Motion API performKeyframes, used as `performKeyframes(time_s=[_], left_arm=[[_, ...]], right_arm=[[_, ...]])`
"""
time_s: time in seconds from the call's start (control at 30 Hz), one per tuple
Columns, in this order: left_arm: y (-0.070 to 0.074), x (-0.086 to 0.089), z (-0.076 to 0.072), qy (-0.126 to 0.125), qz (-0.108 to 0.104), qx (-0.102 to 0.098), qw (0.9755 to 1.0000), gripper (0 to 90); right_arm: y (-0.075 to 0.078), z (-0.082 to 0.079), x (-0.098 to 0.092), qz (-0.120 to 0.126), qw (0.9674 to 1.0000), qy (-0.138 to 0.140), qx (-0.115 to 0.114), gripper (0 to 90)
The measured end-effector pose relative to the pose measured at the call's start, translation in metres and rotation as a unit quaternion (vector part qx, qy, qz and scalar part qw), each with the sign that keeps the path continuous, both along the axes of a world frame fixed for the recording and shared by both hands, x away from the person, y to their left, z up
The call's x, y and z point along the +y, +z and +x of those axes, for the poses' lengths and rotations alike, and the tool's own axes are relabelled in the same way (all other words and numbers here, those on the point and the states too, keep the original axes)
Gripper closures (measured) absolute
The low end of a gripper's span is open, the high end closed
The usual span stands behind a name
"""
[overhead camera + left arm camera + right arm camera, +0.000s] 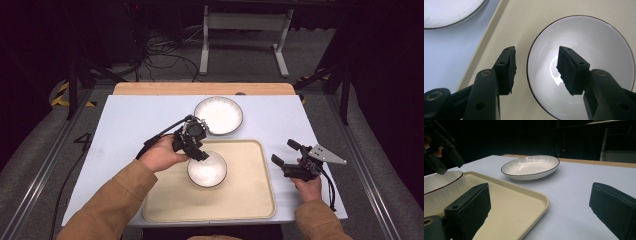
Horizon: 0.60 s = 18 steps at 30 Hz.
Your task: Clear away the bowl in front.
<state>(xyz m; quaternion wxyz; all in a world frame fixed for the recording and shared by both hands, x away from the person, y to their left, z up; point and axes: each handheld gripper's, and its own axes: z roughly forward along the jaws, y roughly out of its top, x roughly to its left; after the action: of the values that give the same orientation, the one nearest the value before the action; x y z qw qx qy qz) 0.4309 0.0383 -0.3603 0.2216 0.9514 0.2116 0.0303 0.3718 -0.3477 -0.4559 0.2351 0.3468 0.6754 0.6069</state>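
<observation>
1. White bowl seated on beige tray, near its upper left edge.
2. Left gripper above bowl rim, jaws apart, nothing clamped.
3. Right gripper beside tray's right edge, jaws wide apart, empty.
4. Plate just beyond tray.

Looks like a recording lab: dark room around a white-topped table, tangled cables on grey carpet behind it, metal desk frame farther back.

Glossy glazed white bowl on a matt, smooth beige plastic tray
</observation>
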Motion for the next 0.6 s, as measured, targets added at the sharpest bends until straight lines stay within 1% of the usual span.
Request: performKeyframes(time_s=[0.1,0.17,0.2,0.23,0.27,0.33,0.37,0.4,0.47,0.5,0.57,0.6], left_arm=[[0.005,0.009,-0.007,0.009,-0.023,-0.009,0.9997,48.1],[0.009,0.016,-0.012,0.011,-0.039,-0.015,0.9991,47.6],[0.011,0.022,-0.015,0.012,-0.057,-0.021,0.9981,47.1],[0.012,0.026,-0.017,0.009,-0.071,-0.022,0.9972,46.7],[0.012,0.03,-0.019,0.009,-0.081,-0.024,0.9964,46.7],[0.013,0.038,-0.022,0.017,-0.098,-0.029,0.9946,46.7],[0.013,0.043,-0.023,0.019,-0.107,-0.028,0.9937,46.7],[0.013,0.043,-0.023,0.019,-0.107,-0.028,0.9937,46.6],[0.014,0.052,-0.028,0.024,-0.129,-0.035,0.9908,46.2],[0.014,0.056,-0.03,0.027,-0.136,-0.041,0.9895,45.9],[0.013,0.065,-0.035,0.035,-0.146,-0.051,0.9873,44.2],[0.013,0.069,-0.037,0.039,-0.148,-0.059,0.9865,43.8]], right_arm=[[0.0,0.0,-0.001,-0.006,0.9999,-0.005,-0.007,3.4],[0.001,0.0,-0.001,-0.005,0.9999,-0.007,-0.007,3.4],[0.001,0.0,-0.001,-0.005,0.9999,-0.008,-0.008,3.4],[0.001,0.0,-0.001,-0.007,0.9999,-0.008,-0.009,3.3],[0.001,-0.001,-0.001,-0.006,0.9999,-0.009,-0.01,3.3],[0.001,-0.001,-0.001,-0.007,0.9999,-0.01,-0.012,3.3],[0.001,-0.001,-0.001,-0.007,0.9998,-0.009,-0.013,3.3],[0.001,-0.001,-0.001,-0.007,0.9999,-0.008,-0.013,3.3],[0.001,-0.001,-0.001,-0.007,0.9999,-0.007,-0.014,3.4],[0.001,0.0,-0.001,-0.007,0.9998,-0.007,-0.015,3.3],[0.001,0.0,-0.001,-0.007,0.9998,-0.005,-0.016,3.3],[0.001,-0.001,-0.001,-0.006,0.9998,-0.004,-0.016,3.3]])
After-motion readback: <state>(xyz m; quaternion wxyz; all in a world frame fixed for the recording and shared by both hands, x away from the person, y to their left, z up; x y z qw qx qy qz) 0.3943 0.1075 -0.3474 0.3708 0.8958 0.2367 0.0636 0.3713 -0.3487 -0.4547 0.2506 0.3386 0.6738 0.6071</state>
